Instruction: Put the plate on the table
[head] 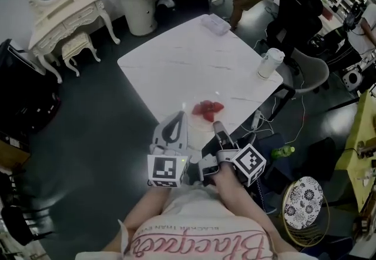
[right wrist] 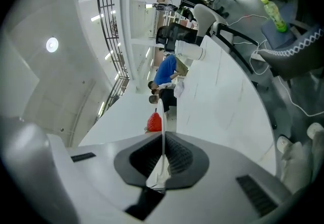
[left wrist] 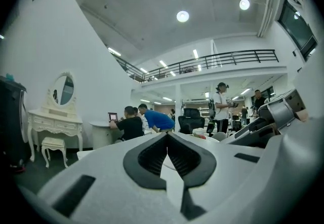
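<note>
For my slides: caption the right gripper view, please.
The right gripper shut on the plate, seen edge-on, a strawberry beyond its fingers, white table behind.

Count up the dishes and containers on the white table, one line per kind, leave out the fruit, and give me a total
plate: 1
cup: 1
clear box: 1
Total: 3

Plate (head: pixel 196 124) at the table's (head: pixel 176 59) near edge
Strawberries (head: pixel 207 110) are laid on it; a cup (head: pixel 269 63) is set at the right edge.
</note>
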A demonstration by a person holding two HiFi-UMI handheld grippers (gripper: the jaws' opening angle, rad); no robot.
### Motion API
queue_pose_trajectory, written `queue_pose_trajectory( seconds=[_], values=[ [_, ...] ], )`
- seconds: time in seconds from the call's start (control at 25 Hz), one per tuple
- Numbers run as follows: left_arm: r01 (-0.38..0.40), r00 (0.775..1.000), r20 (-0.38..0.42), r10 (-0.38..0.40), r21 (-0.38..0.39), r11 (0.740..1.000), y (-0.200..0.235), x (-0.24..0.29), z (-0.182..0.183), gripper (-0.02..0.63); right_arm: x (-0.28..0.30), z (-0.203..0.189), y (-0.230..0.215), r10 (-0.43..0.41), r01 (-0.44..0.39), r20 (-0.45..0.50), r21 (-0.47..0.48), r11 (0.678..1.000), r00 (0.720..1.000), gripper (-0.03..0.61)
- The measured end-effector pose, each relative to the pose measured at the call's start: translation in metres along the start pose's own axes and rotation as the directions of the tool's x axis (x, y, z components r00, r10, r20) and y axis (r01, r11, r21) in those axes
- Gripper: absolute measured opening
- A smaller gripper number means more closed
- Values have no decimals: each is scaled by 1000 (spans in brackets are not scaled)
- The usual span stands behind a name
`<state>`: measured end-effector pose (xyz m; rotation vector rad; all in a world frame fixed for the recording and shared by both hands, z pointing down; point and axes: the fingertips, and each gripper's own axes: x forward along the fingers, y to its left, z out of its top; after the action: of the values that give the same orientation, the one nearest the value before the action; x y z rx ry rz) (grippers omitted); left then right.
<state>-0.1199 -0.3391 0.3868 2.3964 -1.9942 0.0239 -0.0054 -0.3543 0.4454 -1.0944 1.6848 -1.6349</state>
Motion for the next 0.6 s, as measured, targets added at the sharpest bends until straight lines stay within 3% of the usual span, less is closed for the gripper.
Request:
queue_pose_trajectory(
  seconds=[0.24, 0.6],
  values=[
    [73, 997, -11, -73, 4, 997, 38, 55, -2, 3, 57, 6, 3, -20, 21, 59, -10, 1000, 998, 11],
    [173, 979, -97, -177, -46, 984, 76, 125, -36, 3, 121, 22, -13, -118, 121, 84, -34, 992, 989, 11]
  ],
)
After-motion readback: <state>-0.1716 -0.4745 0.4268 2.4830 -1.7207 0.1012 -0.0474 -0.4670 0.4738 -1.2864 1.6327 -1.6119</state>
